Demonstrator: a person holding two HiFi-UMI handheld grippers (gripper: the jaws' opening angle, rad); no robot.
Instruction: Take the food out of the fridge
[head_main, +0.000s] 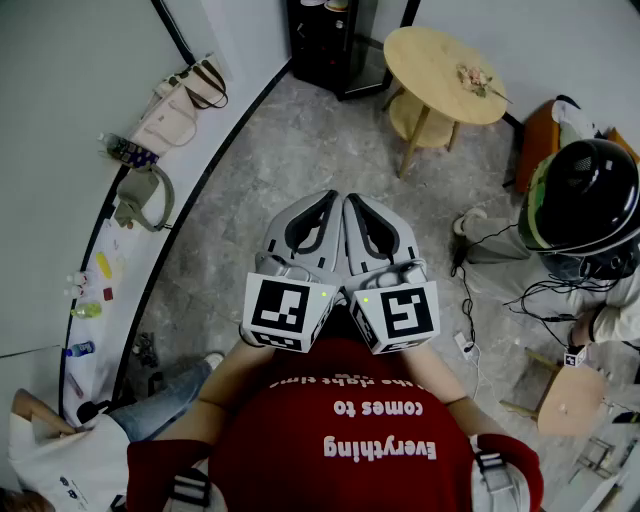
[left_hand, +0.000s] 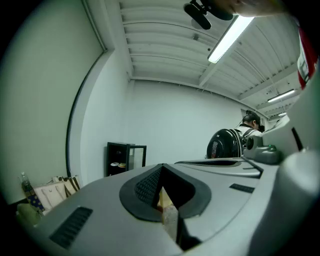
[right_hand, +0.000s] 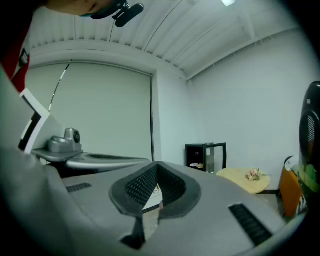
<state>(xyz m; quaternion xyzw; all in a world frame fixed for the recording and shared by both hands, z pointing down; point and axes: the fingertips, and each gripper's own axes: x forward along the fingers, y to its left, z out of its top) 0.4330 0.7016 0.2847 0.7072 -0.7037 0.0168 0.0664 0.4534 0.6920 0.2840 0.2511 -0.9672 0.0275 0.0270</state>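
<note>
A small black fridge (head_main: 322, 42) stands against the far wall, and its glass door seems to be swung open. It also shows in the left gripper view as the fridge (left_hand: 120, 158) and in the right gripper view as the fridge (right_hand: 204, 155). On a shelf inside lie small plates of food (left_hand: 118, 164), too small to make out. My left gripper (head_main: 326, 198) and right gripper (head_main: 354, 200) are held side by side close to my chest, far from the fridge. Both point level into the room. The left gripper (left_hand: 162, 170) and right gripper (right_hand: 157, 168) each have their jaws together with nothing between them.
A round wooden table (head_main: 430, 45) with a small flower sprig stands right of the fridge. A person in a dark helmet (head_main: 586, 190) sits at the right, with cables (head_main: 468, 320) and a stool (head_main: 566, 402) nearby. Bags (head_main: 178, 108) and bottles line the white ledge at the left. Another person (head_main: 60, 462) is at the lower left.
</note>
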